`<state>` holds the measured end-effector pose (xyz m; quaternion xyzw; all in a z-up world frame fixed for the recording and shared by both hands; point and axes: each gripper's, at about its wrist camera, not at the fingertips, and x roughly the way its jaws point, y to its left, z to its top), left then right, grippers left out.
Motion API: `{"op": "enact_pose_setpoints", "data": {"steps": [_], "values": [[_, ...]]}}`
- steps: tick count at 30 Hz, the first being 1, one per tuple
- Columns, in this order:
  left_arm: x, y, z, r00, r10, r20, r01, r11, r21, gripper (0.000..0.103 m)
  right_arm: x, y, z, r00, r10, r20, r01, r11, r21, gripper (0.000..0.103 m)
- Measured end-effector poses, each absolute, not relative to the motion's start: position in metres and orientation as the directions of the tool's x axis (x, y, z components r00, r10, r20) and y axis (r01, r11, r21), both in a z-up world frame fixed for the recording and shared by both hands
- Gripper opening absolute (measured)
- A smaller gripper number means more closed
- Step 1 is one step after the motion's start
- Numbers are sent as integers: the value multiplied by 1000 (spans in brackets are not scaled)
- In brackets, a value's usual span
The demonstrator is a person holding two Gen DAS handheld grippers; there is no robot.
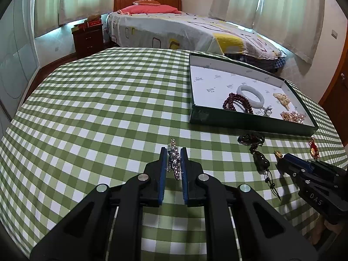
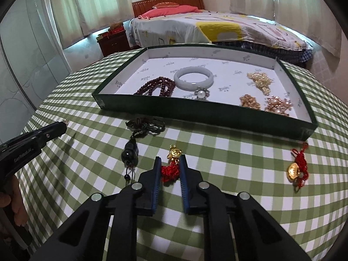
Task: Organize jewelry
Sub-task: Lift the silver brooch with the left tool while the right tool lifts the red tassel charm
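Pinching a red-corded gold charm, right hand-held gripper.

Both wrist cams sit low, close over the checked tablecloth, angled down toward the bed. Shared: green tray, dark pendant.

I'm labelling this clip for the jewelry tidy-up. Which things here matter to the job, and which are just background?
Part of the job:
- green tray
- crystal brooch in left claw
- red-cord gold charm in right claw
- black pendant
- second gold charm

Just around:
- bed
- nightstand
- curtains
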<state>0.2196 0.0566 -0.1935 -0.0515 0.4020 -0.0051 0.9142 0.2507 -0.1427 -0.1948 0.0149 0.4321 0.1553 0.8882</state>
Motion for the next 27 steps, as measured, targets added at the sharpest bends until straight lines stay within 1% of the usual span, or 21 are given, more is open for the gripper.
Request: {"op": "enact_pose_setpoints", "data": {"steps": [7,9,12,15,18,20,26,27], "values": [[218,52,-189,685,-54,-726,-22,995,-95,13,243,-151,-189,601,279,-748,-256,955,150,14],[218,51,-188,687,-55,-724,-19,995,-93,13,243,-153,-188,605,277,-747,-256,955,148,10],[217,51,-189,686,-57,-725,-18,995,-94,13,244,-153,-189,590,280,-757,-262,954,149,10],[217,50,-189,686,-57,-726,-16,996,-93,13,244,-157,-190,590,281,-757,-241,956,167,12],[217,49,-190,684,-57,-727,-15,996,-93,13,245,-158,-191,588,269,-762,-230,960,161,20],[217,49,-191,681,-59,-730,-15,995,-94,12,245,-159,-193,584,268,-766,-226,960,163,22],[217,48,-194,677,-59,-733,-14,996,-93,12,246,-158,-196,578,264,-772,-233,960,154,22],[217,48,-194,676,-59,-734,-14,996,-93,12,245,-158,-196,579,263,-772,-234,960,151,19]]}}
